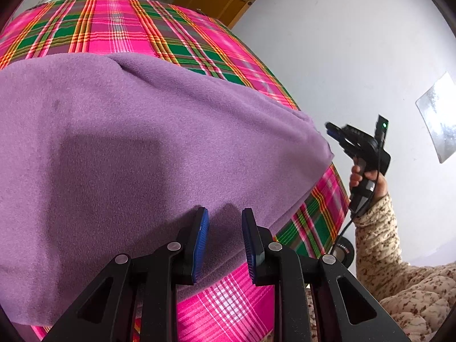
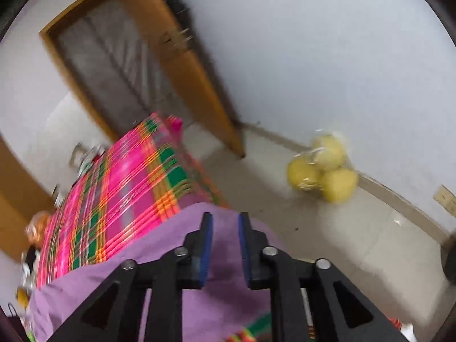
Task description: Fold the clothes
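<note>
Garment: a purple fleece cloth [image 1: 148,131] lay spread over the pink-and-green plaid bed cover [image 1: 119,28].
Left gripper [image 1: 225,242]: fingers apart above the cloth's near edge, gripping nothing.
Right gripper [image 2: 225,245]: fingers apart over the cloth's corner, empty.

Black left tool [image 1: 225,245] with ribbed blue pads [image 1: 201,245], silver screws, black cable, beige floral quilted sleeve [image 1: 376,236]

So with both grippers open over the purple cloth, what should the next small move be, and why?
Probably lower the left gripper onto the purple cloth's near edge and pinch it. Its jaws stand open with nothing between them, and the right gripper is likewise open, holding nothing.
</note>
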### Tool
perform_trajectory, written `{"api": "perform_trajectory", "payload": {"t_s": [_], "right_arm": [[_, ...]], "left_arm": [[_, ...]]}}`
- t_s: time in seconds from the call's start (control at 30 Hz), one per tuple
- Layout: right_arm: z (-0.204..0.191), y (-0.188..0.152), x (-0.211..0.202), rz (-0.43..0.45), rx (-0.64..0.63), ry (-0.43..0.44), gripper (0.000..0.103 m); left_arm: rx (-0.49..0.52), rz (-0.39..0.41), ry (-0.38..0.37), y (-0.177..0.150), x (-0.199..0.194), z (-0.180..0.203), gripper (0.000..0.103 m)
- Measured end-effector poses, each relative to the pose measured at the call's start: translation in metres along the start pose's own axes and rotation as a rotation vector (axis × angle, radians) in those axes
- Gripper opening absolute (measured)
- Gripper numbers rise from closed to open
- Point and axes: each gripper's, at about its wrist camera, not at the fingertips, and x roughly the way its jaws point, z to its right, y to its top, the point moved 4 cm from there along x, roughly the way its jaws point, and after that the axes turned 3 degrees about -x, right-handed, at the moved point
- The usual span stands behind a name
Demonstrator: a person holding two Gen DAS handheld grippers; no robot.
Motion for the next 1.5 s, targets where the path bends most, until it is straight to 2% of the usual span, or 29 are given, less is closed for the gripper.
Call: {"api": "perform_trajectory", "payload": {"t_s": [0.03, 0.2, 0.33, 0.4, 0.5, 0.53, 0.57, 0.8, 0.9, 1.03, 1.07, 1.17, 1.37, 1.5], "right_arm": [[-0.006, 0.001, 0.007, -0.023, -0.031, -0.013, 0.032], [-0.021, -0.001, 0.033, -0.120, -0.102, -0.025, 0.036], [-0.025, -0.002, 0.042, -0.124, -0.113, -0.026, 0.036], [-0.026, -0.001, 0.042, -0.124, -0.110, -0.022, 0.034], [-0.030, -0.001, 0.040, -0.110, -0.154, -0.039, 0.023], [-0.032, 0.000, 0.039, -0.099, -0.176, -0.057, 0.012], [-0.032, 0.001, 0.037, -0.090, -0.185, -0.067, 0.007], [-0.025, 0.018, 0.029, -0.022, -0.107, -0.060, 0.004], [-0.027, 0.020, 0.034, -0.044, -0.112, -0.079, 0.004], [-0.023, 0.015, 0.049, -0.096, -0.094, -0.117, 0.007], [-0.020, 0.015, 0.050, -0.096, -0.082, -0.134, 0.014], [-0.018, 0.014, 0.044, -0.091, -0.089, -0.165, 0.025], [-0.034, -0.007, 0.020, -0.057, -0.230, -0.193, 0.031], [-0.038, -0.024, 0.009, -0.077, -0.260, -0.197, 0.031]], "left_arm": [[-0.001, 0.000, -0.001, 0.000, 0.000, 0.000, 0.025], [0.000, 0.001, -0.004, -0.001, -0.001, 0.000, 0.025], [-0.003, 0.001, -0.008, -0.001, -0.002, 0.000, 0.025], [-0.005, 0.001, -0.012, 0.000, -0.002, -0.001, 0.025], [-0.006, 0.002, -0.014, -0.001, -0.002, -0.001, 0.025], [-0.007, 0.002, -0.015, -0.001, -0.003, -0.001, 0.025], [-0.007, 0.002, -0.015, -0.001, -0.003, -0.001, 0.025], [-0.005, 0.003, -0.012, -0.003, -0.003, 0.000, 0.025], [-0.006, 0.003, -0.012, -0.003, -0.003, 0.000, 0.025], [-0.007, 0.004, -0.013, -0.003, -0.004, -0.001, 0.025], [-0.006, 0.004, -0.012, -0.003, -0.005, -0.001, 0.025], [-0.005, 0.004, -0.012, -0.004, -0.007, -0.002, 0.025], [-0.007, 0.007, -0.016, -0.006, -0.009, -0.003, 0.025], [-0.009, 0.006, -0.022, -0.009, -0.011, -0.004, 0.025]]}}
